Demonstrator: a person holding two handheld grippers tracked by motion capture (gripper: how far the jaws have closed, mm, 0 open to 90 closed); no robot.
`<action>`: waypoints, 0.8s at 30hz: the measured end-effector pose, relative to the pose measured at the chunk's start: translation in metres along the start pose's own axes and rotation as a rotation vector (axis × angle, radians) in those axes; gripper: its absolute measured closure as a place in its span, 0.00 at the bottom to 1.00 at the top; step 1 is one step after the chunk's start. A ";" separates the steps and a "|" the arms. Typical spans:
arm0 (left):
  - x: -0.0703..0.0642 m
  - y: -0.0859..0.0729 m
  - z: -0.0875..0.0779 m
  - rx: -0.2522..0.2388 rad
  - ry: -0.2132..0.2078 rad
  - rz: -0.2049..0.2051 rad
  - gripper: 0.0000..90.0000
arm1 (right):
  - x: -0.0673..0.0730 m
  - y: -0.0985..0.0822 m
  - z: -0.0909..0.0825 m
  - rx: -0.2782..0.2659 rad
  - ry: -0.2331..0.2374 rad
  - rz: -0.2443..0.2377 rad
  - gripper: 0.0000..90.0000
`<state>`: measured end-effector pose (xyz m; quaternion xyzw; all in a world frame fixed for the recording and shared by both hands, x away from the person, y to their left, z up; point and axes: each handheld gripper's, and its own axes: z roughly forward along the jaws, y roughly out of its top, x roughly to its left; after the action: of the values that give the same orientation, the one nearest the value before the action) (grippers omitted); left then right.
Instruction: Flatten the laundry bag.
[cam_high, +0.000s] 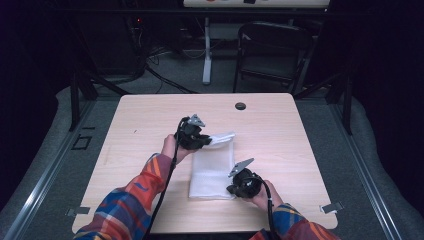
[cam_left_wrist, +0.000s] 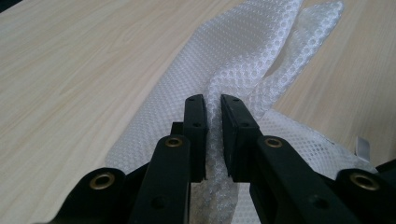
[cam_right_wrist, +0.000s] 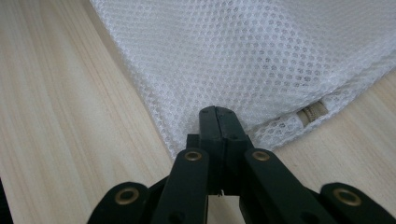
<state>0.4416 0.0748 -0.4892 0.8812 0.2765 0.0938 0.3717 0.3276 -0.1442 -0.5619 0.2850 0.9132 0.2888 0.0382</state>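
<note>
Two grippers clamp white mesh bag (cam_high: 214, 167) on counter (cam_high: 280, 130). Left gripper (cam_left_wrist: 213, 105) pinches raised far fold; right gripper (cam_right_wrist: 218, 114) pinches near corner. Right gripper view reveals zipper (cam_right_wrist: 312, 112).

We reach in from the near edge with both forearms in plaid sleeves. Our left hand (cam_high: 171, 148) holds the left gripper (cam_high: 206, 141) farther out, its jaws pointing to the right and pinched together with only a narrow gap between them. Our right hand (cam_high: 262, 196) holds the right gripper (cam_high: 231, 190) close to us, aimed leftward, jaws pressed fully together.
</note>
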 end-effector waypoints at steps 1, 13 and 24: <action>0.001 0.001 0.000 0.003 0.003 0.000 0.89 | 0.000 0.000 0.000 0.006 -0.003 -0.003 1.00; 0.012 0.014 0.001 0.020 0.052 -0.018 0.90 | 0.001 0.001 -0.003 0.058 0.045 -0.008 1.00; 0.014 0.021 0.004 0.022 0.073 -0.020 0.90 | 0.007 -0.004 -0.005 0.104 0.089 -0.022 1.00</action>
<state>0.4636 0.0688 -0.4777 0.8784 0.2998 0.1194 0.3525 0.3188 -0.1455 -0.5590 0.2634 0.9308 0.2530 -0.0140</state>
